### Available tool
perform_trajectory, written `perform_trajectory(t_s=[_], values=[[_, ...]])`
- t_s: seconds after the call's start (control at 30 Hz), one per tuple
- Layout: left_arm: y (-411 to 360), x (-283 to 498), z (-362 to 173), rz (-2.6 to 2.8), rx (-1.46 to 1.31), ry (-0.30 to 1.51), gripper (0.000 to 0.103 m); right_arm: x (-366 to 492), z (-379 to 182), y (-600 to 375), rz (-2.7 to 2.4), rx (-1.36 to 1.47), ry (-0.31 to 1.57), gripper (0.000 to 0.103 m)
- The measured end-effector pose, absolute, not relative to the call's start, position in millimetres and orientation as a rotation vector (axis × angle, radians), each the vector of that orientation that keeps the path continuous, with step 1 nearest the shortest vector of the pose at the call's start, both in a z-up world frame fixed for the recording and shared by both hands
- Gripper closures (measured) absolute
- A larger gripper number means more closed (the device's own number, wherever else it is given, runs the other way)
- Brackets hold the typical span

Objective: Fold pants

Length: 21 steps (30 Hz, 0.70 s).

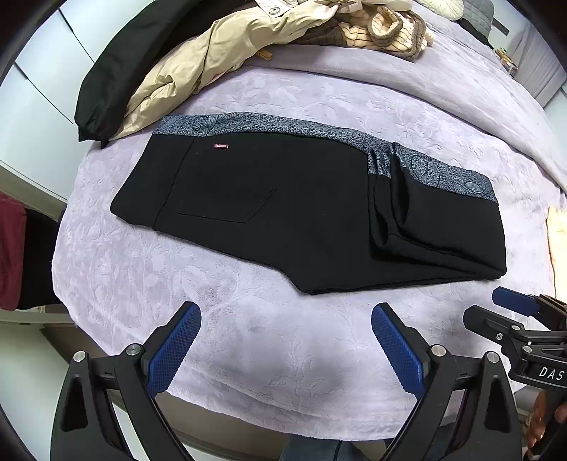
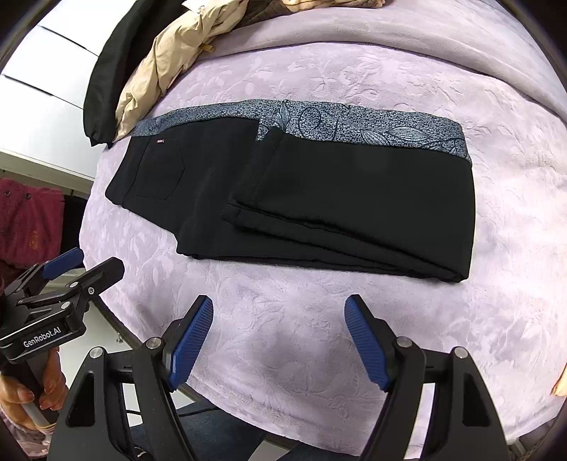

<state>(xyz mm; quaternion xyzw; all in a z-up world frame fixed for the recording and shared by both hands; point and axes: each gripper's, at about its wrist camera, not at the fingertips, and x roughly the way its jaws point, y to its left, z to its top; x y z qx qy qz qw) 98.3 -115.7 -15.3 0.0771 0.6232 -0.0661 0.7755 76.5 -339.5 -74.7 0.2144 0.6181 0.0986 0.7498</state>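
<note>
From the left wrist camera, the left gripper (image 1: 286,328) hangs over the near edge of the bed (image 1: 269,340), its jaws spread wide with nothing between them, only the lilac blanket (image 1: 319,95) showing in the gap. The black pants (image 1: 283,212) lie flat on that blanket just beyond the blue pads (image 1: 173,351), apart from them. They are folded, with the lower legs doubled back over the right part, and a patterned grey band (image 1: 283,126) runs along the far edge. A back pocket (image 1: 226,204) and a small red label (image 1: 220,146) show on the left part. Behind the pants sit a beige jacket (image 1: 198,67), a black garment (image 1: 117,71) and a striped knit piece (image 1: 382,30). The right gripper (image 1: 514,308) enters at the right edge, near the pants' right end but not touching.

From the right wrist camera, the right gripper (image 2: 279,315) also hovers above the blanket (image 2: 283,337) on the near side, jaws wide apart and holding nothing. The pants (image 2: 354,212) lie ahead, folded layers stacked on the right, the patterned band (image 2: 354,124) on the far side. The left gripper (image 2: 85,266) is at the left edge, off the side of the bed, with a hand (image 2: 32,393) on its grip. The beige jacket (image 2: 166,56) and black garment (image 2: 106,78) lie at upper left, and a red garment (image 2: 32,220) is seen beyond the bed.
</note>
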Motion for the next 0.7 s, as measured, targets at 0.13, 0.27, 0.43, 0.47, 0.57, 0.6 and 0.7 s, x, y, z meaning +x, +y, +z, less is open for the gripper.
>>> perform_trajectory(t_s=[0.13, 0.27, 0.43, 0.47, 0.57, 0.6, 0.7], values=[[-112.6, 101.0, -12.8, -0.171, 0.132, 1.324, 0.005, 73.6, -75.0, -348.2, 0.222, 0.526, 1.322, 0.023], [-119.5, 114.3, -19.0, -0.230, 0.142, 1.317, 0.005, 68.6, -85.7, -372.6, 0.226, 0.700, 1.288, 0.023], [-142.5, 139.5, -31.5, -0.331, 0.071, 1.336, 0.010, 66.0, -112.4, -404.9, 0.215, 0.962, 1.253, 0.023], [-148.2, 144.0, -32.9, -0.347, 0.058, 1.333, 0.015, 66.2, -119.2, -410.9, 0.217, 1.026, 1.240, 0.023], [-171.6, 160.3, -43.2, -0.405, 0.029, 1.345, 0.017, 68.3, -133.3, -424.1, 0.207, 1.158, 1.198, 0.023], [-180.7, 165.1, -47.8, -0.417, 0.034, 1.347, 0.020, 70.7, -138.7, -428.9, 0.203, 1.205, 1.181, 0.023], [-205.3, 176.4, -63.1, -0.457, 0.049, 1.381, 0.027, 76.1, -153.6, -437.2, 0.185, 1.295, 1.159, 0.024]])
